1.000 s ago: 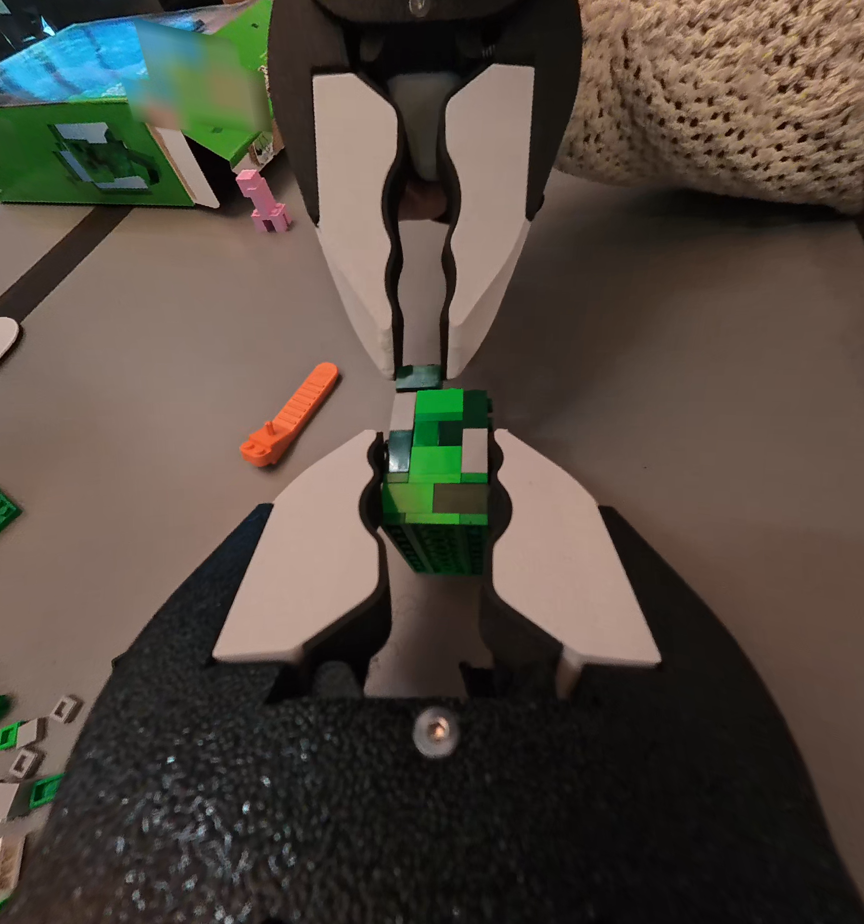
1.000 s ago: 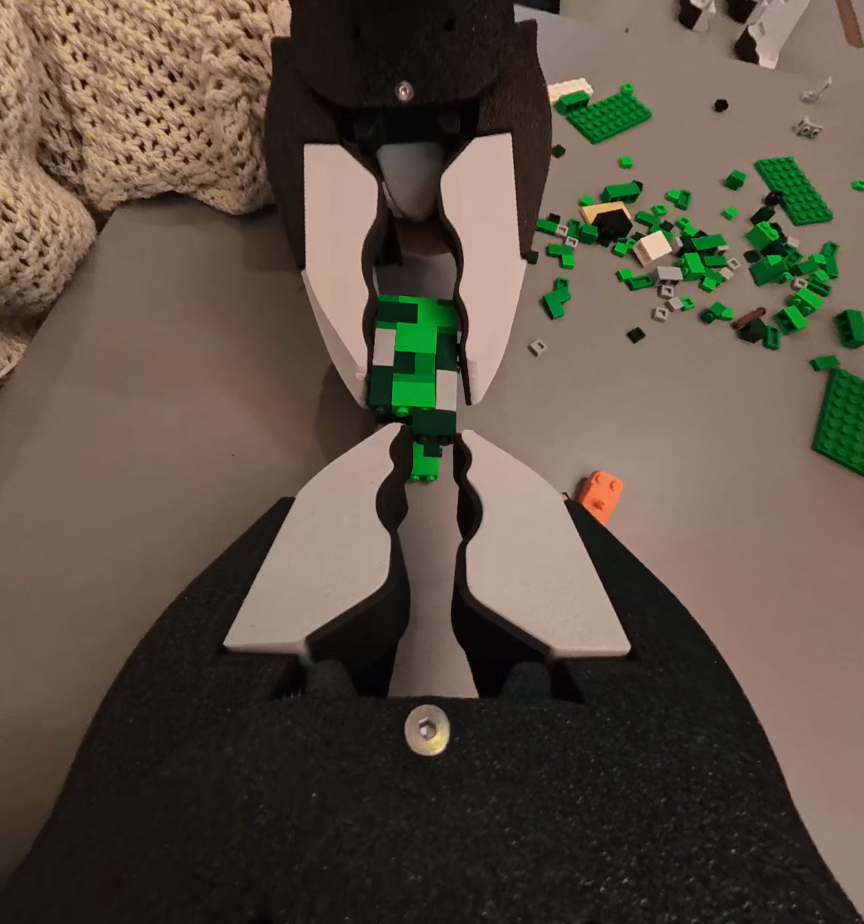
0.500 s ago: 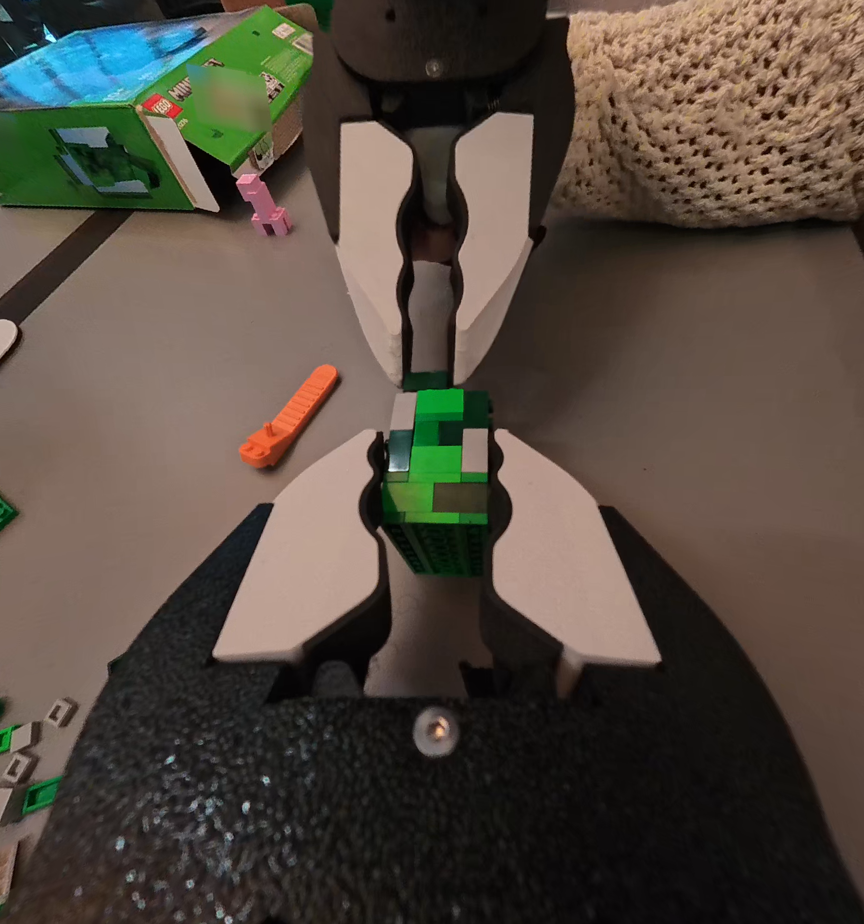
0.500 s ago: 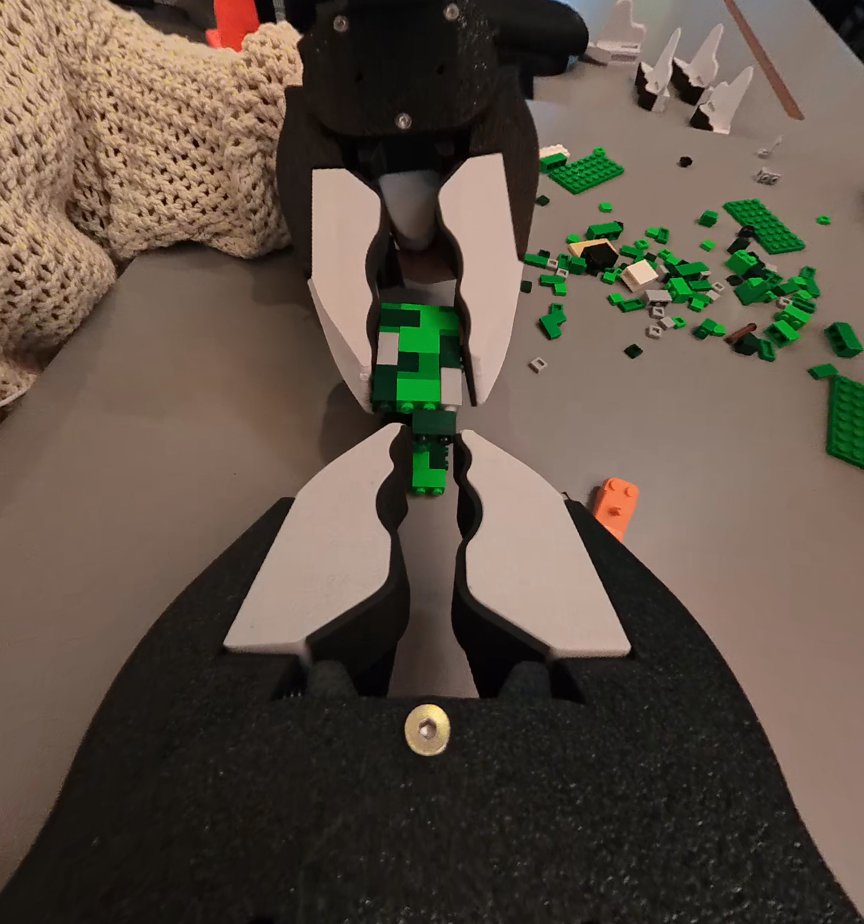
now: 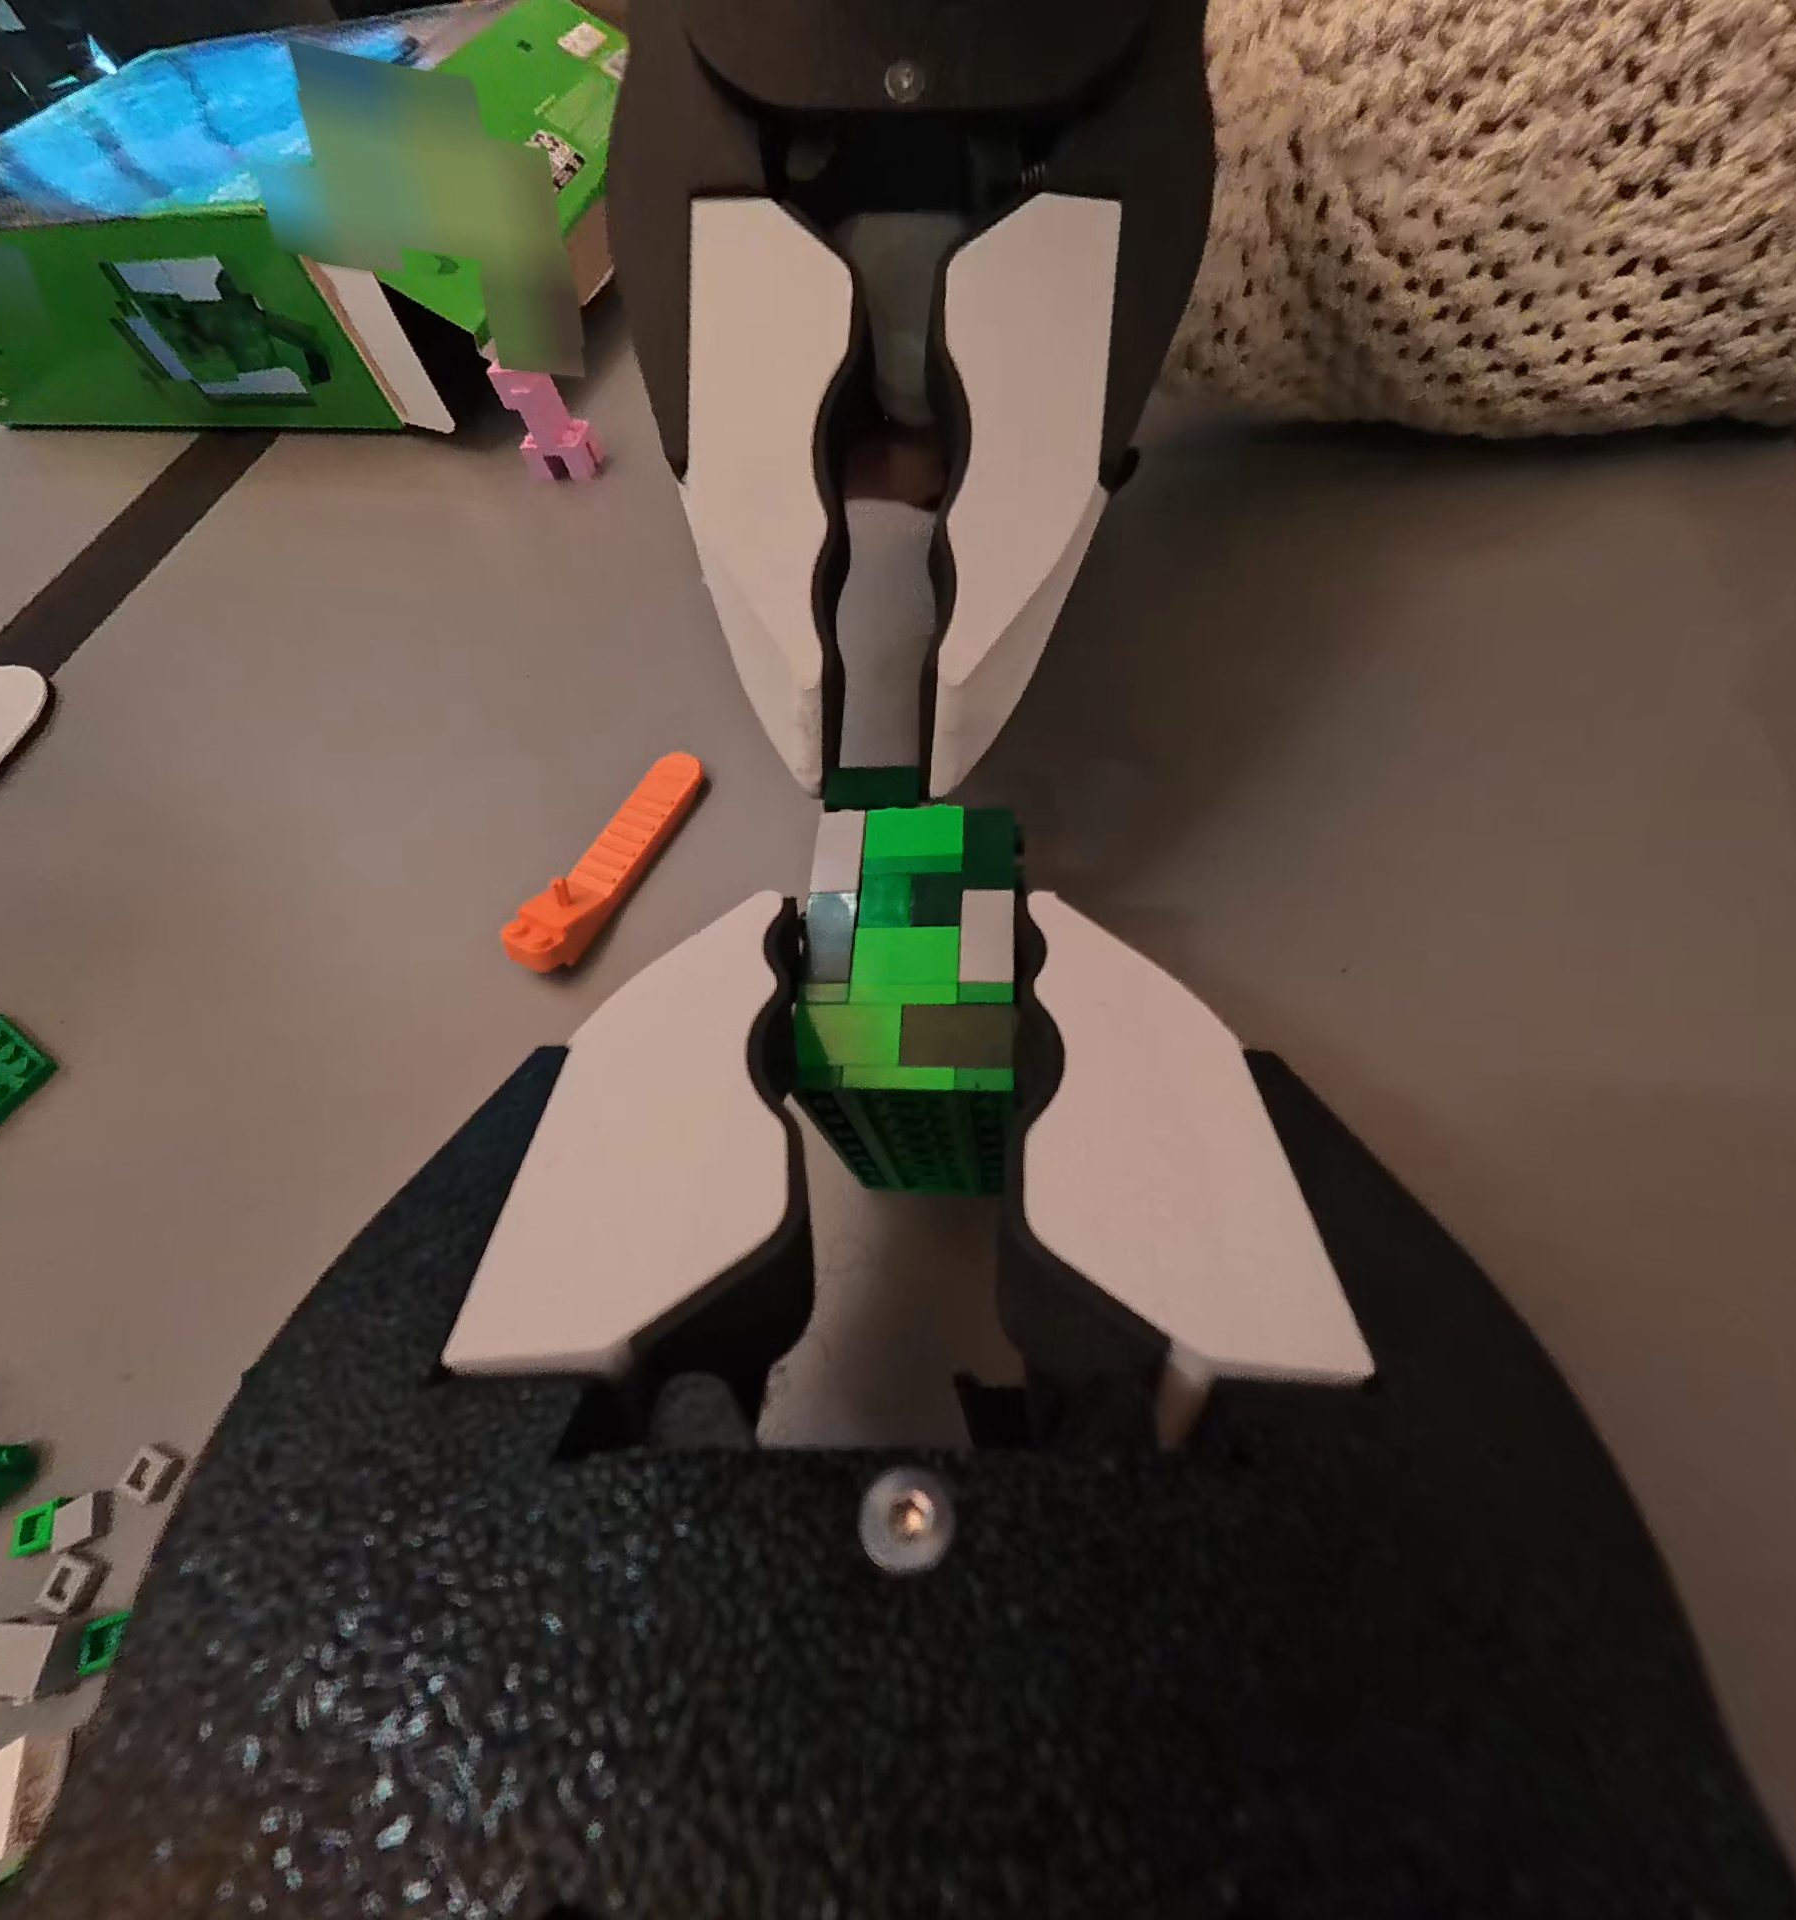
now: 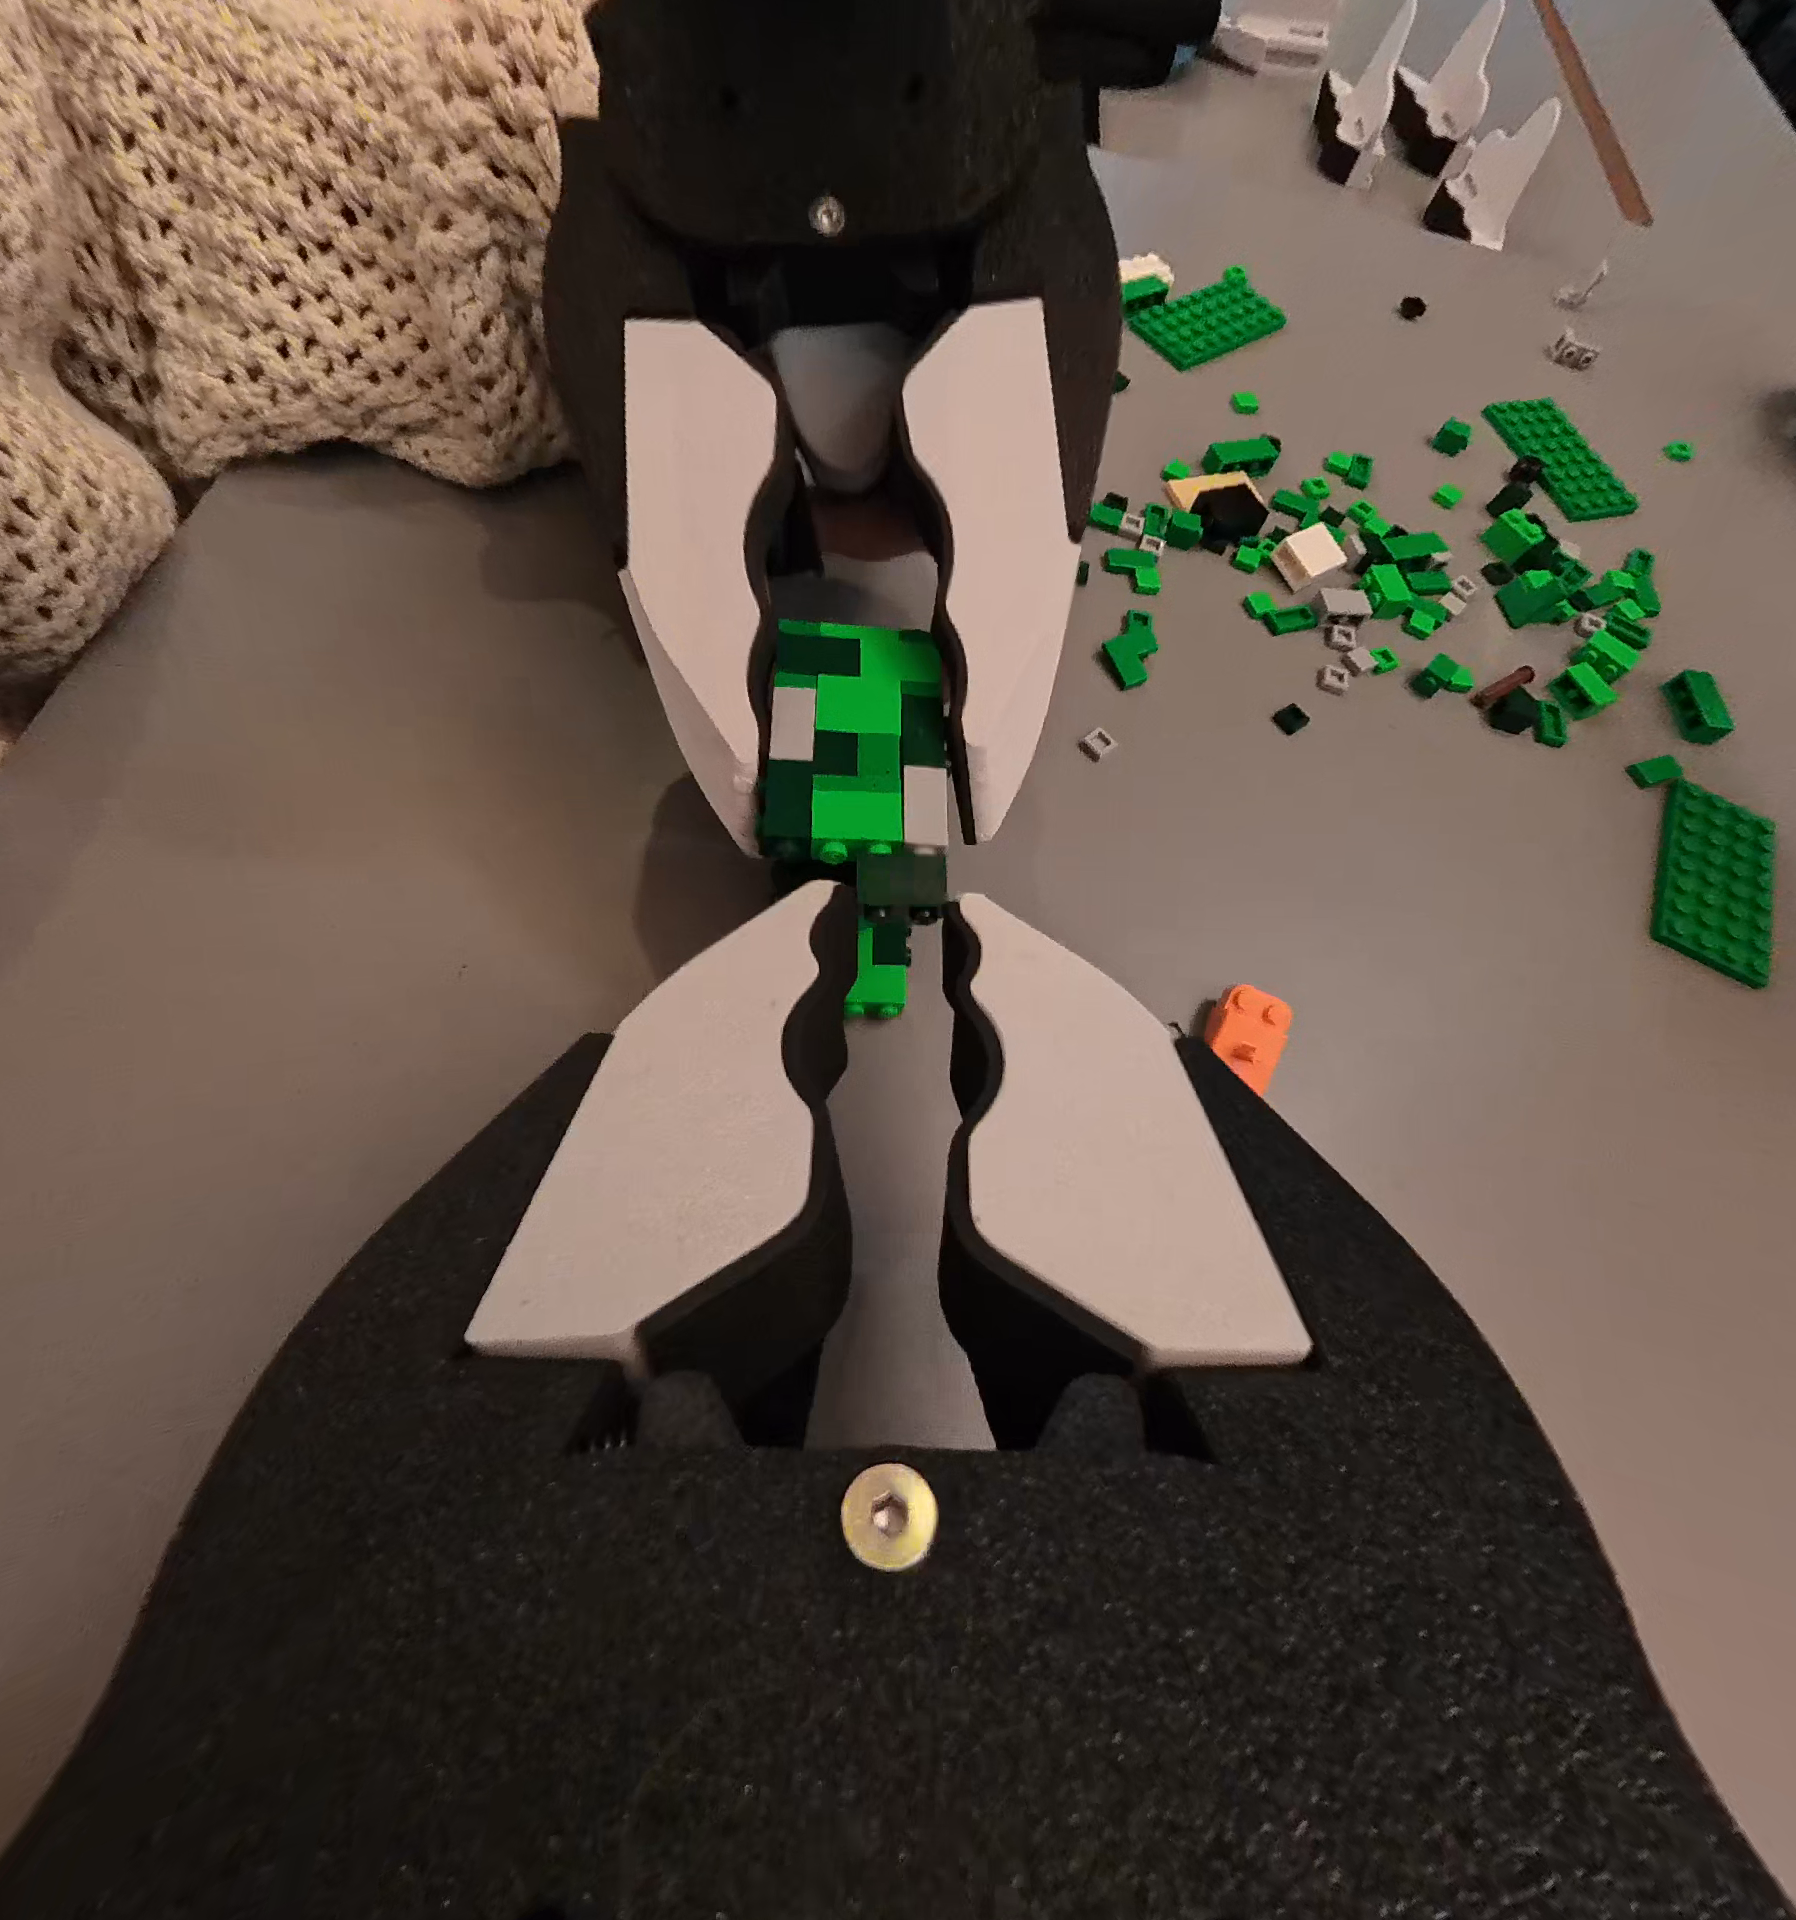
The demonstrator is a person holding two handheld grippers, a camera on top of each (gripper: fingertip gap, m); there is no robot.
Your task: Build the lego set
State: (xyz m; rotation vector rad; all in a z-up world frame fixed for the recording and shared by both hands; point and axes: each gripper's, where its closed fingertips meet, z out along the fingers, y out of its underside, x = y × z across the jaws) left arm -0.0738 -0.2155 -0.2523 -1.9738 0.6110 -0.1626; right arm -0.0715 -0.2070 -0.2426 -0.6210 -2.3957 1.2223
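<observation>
My left gripper (image 5: 909, 914) is shut on a green, dark green and grey lego block (image 5: 909, 966) and holds it above the grey table. My right gripper (image 6: 896, 900) faces it tip to tip and is shut on a small stack of dark and bright green bricks (image 6: 881, 961). The stack's dark green end touches the block's studded end (image 6: 852, 847). In the left wrist view the right gripper (image 5: 878, 774) shows at the top with the small dark green piece (image 5: 873, 787) in its tips. In the right wrist view the left gripper (image 6: 863, 836) holds the block (image 6: 858, 727).
An orange brick separator (image 5: 603, 862) lies left of the grippers. A green box (image 5: 177, 312) and a pink figure (image 5: 551, 416) stand far left. A knitted blanket (image 5: 1496, 208) lies along the table's edge. Loose green and grey pieces (image 6: 1393, 582) and a green plate (image 6: 1715, 883) lie right. Left and right tips are no more than a few centimetres apart. Left tips and right tips are each some 9 centimetres from the orange brick separator (image 5: 603, 862).
Both grippers keep their grips and stay tip to tip. The two have swayed slightly apart and back close, with the small stack still against the block's end.
</observation>
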